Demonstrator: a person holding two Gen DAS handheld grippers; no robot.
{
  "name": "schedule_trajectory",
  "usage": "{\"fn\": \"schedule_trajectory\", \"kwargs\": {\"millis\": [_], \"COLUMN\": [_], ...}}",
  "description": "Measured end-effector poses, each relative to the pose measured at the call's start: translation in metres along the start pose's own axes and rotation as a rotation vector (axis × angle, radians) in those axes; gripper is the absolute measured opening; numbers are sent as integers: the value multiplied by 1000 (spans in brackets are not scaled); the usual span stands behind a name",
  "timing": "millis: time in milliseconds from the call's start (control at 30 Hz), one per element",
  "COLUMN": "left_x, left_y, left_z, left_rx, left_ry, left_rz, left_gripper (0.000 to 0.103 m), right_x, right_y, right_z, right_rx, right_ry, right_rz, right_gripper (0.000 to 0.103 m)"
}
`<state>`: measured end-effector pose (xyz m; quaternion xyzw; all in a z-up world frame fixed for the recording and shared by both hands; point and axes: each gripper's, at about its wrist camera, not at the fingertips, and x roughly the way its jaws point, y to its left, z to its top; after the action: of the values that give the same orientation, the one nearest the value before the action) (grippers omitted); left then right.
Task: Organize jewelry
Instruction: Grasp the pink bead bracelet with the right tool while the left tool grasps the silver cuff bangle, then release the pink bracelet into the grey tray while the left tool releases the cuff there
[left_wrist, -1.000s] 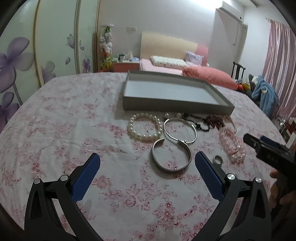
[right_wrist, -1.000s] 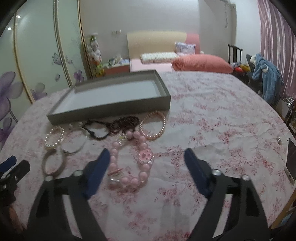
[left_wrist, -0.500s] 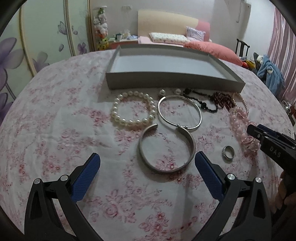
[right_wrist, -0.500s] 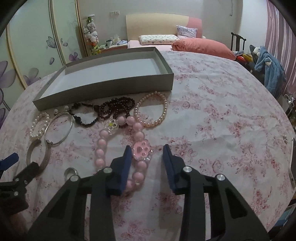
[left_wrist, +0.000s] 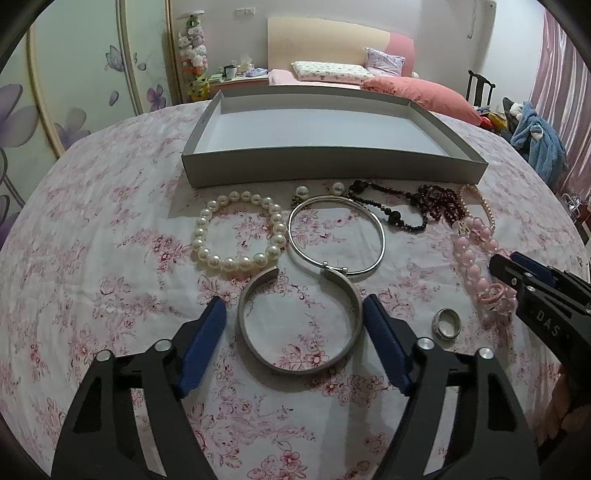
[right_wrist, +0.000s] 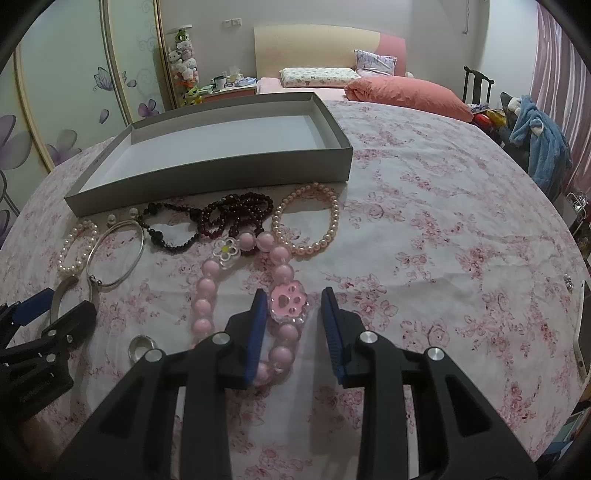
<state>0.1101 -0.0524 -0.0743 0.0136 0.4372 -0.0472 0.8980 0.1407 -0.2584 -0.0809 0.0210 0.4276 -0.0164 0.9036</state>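
Observation:
Jewelry lies on a floral cloth in front of an empty grey tray (left_wrist: 332, 162) (right_wrist: 207, 184). My left gripper (left_wrist: 295, 314) is open, its blue pads on either side of a wide silver cuff (left_wrist: 299, 325), not touching it. My right gripper (right_wrist: 291, 306) is open, its pads on either side of the pink paw charm of a pink bead bracelet (right_wrist: 288, 306) (left_wrist: 476, 266). Nearby lie a white pearl bracelet (left_wrist: 236, 232), a thin silver bangle (left_wrist: 336, 236), dark bead strands (left_wrist: 417, 206) (right_wrist: 229, 218), a pinkish pearl bracelet (right_wrist: 306, 221) and a ring (left_wrist: 447, 323) (right_wrist: 140, 347).
Two pearl earrings (left_wrist: 317, 190) lie by the tray's front wall. A phone (right_wrist: 583, 332) lies at the right table edge. A bed, a wardrobe and a chair with blue clothes stand beyond the table.
Both grippers have moved forward and down toward the jewelry. The left jaws have narrowed around the silver cuff. The right jaws narrowed from wide open and now stand around the pink paw charm.

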Motion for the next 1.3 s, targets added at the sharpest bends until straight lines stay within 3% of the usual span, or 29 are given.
{"fn": "schedule_trajectory", "kwargs": {"millis": [67, 533, 667, 933, 1300], "left_x": [0, -1, -3, -12, -28], "left_y": [1, 7, 11, 28, 31], "left_z": [1, 0, -2, -4, -3], "left_rx": [-7, -8, -17, -62, -67], "left_ry": [-3, -6, -10, -27, -113], "left_rz": [-3, -21, -36, -50, -39], "left_gripper": [68, 68, 68, 68, 67], "right_x": [0, 1, 0, -24, -46], "right_y": [-1, -3, -8, -13, -9], "right_z": [0, 1, -1, 2, 3], "right_rx": [3, 4, 33, 65, 80], "right_ry": [-2, -4, -13, -116, -211], "right_rz": [4, 11, 50, 115, 180], "right_gripper": [24, 23, 23, 23, 23]}}
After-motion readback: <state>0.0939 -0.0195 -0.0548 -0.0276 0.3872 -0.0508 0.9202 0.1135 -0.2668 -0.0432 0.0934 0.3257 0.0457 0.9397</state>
